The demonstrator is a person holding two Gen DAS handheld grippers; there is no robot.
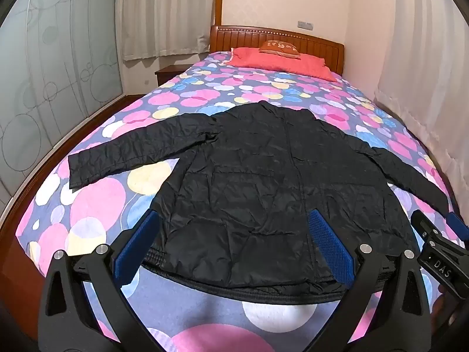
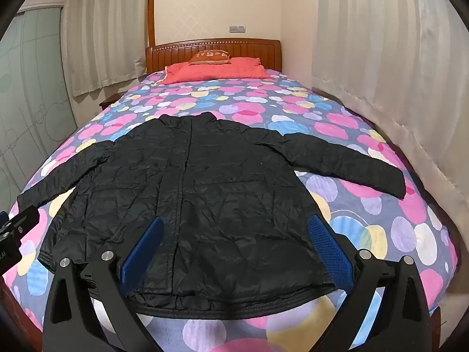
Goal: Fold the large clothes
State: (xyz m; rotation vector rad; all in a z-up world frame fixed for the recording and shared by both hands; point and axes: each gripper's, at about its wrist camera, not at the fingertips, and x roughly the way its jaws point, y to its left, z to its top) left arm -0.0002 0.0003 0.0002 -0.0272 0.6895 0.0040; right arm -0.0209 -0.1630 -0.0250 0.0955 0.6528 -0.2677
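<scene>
A black quilted jacket [image 1: 258, 176] lies flat and spread out on the bed, collar toward the headboard, hem toward me, both sleeves stretched out to the sides. My left gripper [image 1: 234, 223] hovers wide open above the left half of the hem, nothing between its blue pads. The right gripper [image 1: 439, 234] shows at the right edge of the left wrist view. In the right wrist view the same jacket [image 2: 205, 187] fills the middle, and my right gripper [image 2: 234, 228] stands wide open above the right half of the hem, holding nothing. The left gripper [image 2: 8, 234] peeks in at the left edge there.
The bed [image 1: 96, 205] has a cover printed with pink, blue and yellow circles. A red pillow [image 1: 281, 61] with a small cushion lies by the wooden headboard [image 1: 293, 39]. Curtains [image 2: 381, 73] hang along the right side, and a frosted sliding door [image 1: 52, 67] stands to the left.
</scene>
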